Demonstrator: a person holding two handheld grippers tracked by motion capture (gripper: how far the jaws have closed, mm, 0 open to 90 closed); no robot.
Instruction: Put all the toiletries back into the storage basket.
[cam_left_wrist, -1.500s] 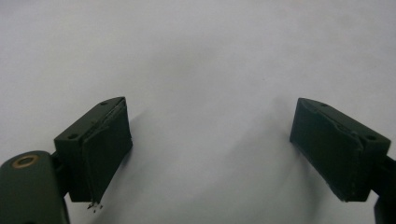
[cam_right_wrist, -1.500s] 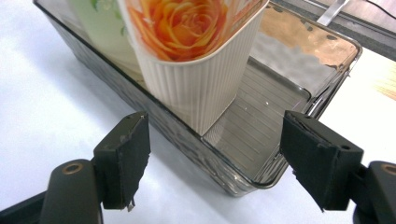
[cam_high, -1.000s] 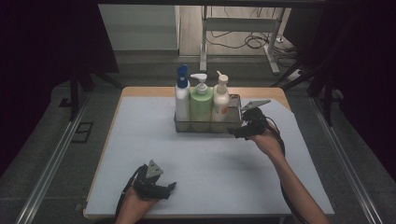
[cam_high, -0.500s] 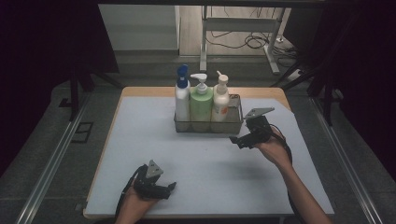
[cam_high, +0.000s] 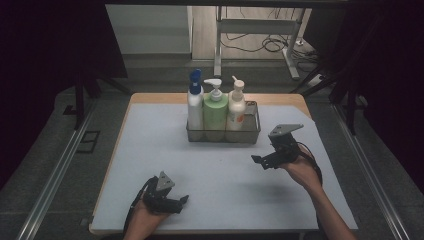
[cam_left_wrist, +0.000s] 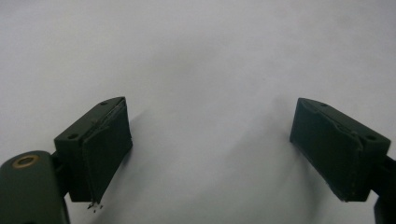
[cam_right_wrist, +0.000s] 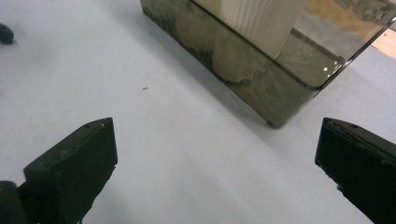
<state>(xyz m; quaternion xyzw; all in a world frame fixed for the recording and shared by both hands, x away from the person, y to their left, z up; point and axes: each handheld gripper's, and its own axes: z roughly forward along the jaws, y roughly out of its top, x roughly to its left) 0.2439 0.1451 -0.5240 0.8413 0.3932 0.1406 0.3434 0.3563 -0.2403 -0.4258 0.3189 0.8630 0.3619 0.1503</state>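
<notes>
- Near the far edge of the table (cam_high: 150, 150), at its middle, a basket (cam_high: 250, 134) is seen with three bottles (cam_high: 216, 107) upright inside
- Just right of the basket and nearer, the right gripper (cam_high: 260, 161) is held with jaws wide, having just opened, nothing between them
- By the near edge, the left gripper (cam_high: 181, 201) is held wide and empty
</notes>
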